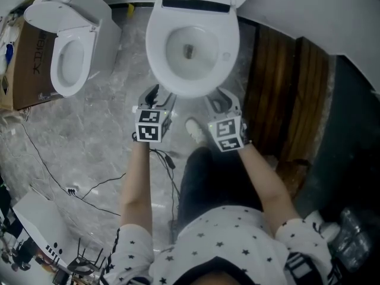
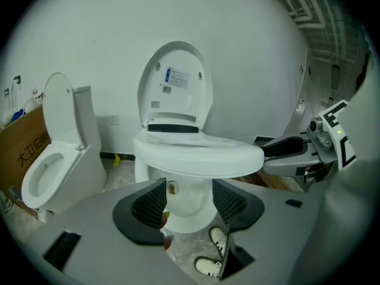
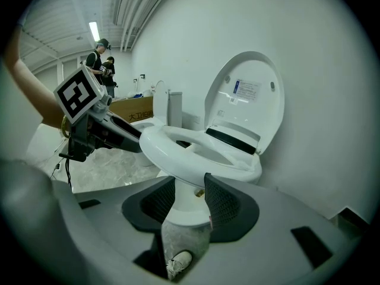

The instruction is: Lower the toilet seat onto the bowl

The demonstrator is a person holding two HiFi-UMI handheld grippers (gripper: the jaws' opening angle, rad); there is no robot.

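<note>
I see the toilet seat point(image 1: 228, 40) lying flat on the bowl point(image 2: 189, 200), with the lid point(image 2: 176, 82) standing upright behind it; the toilet sits at the far edge of the floor point(image 1: 89, 147), against the white wall. My left claw point(image 1: 161, 98) hovers just in front of the seat's front rim, its jaws spread wide with nothing between the pads; only the bowl's pedestal shows beyond them. My right claw point(image 1: 222, 100) hangs beside it at the same rim, jaws likewise well apart and holding nothing; I cannot tell whether either touches the rim. A second toilet point(image 1: 71, 58) stands to the left, beside a cardboard box point(image 1: 29, 64); a white shoe point(image 1: 195, 129) shows between the claws.
</note>
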